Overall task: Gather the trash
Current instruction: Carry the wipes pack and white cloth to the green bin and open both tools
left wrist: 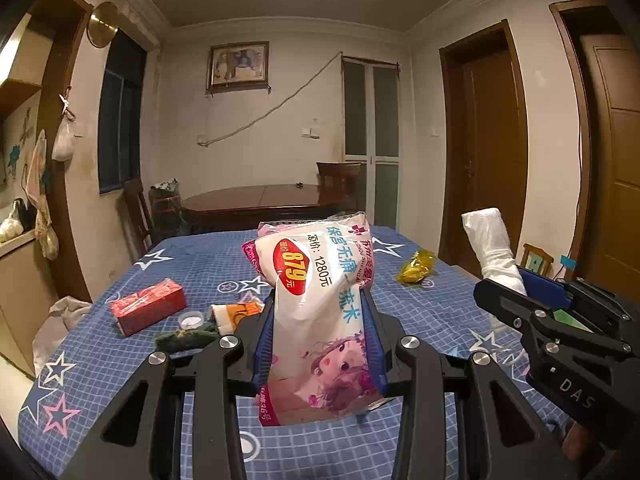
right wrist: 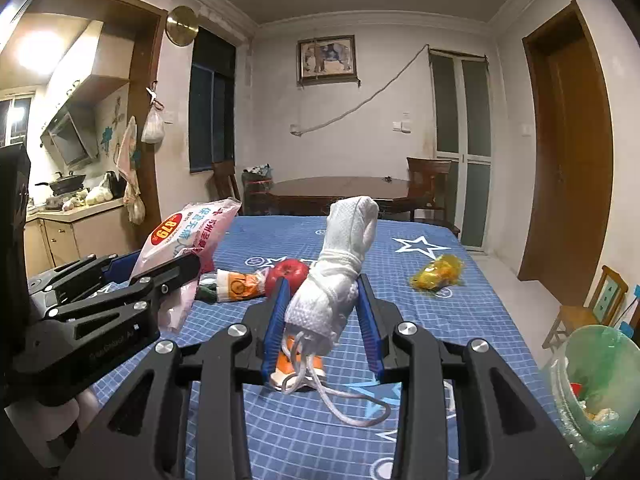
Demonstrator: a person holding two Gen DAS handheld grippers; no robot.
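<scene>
My left gripper (left wrist: 318, 312) is shut on a white and pink printed plastic bag (left wrist: 316, 300), held upright above the blue star-patterned tablecloth (left wrist: 120, 360). That bag (right wrist: 192, 232) also shows at the left of the right wrist view. My right gripper (right wrist: 322, 292) is shut on a rolled white cloth bundle (right wrist: 336, 268) tied with a white cord (right wrist: 340, 400) that trails onto the cloth. The same bundle (left wrist: 492, 248) appears at the right of the left wrist view. A crumpled yellow wrapper (right wrist: 438, 274) lies on the table to the right. A green-lined trash bin (right wrist: 596, 384) stands beside the table at lower right.
A red box (left wrist: 148, 306), a small clear lid (left wrist: 191, 319), a dark green scrap (left wrist: 186, 338) and an orange-white packet (left wrist: 236, 312) lie left of the bag. A red apple (right wrist: 286, 274) sits near the cloth bundle. A small wooden chair (right wrist: 588, 312) stands right of the table.
</scene>
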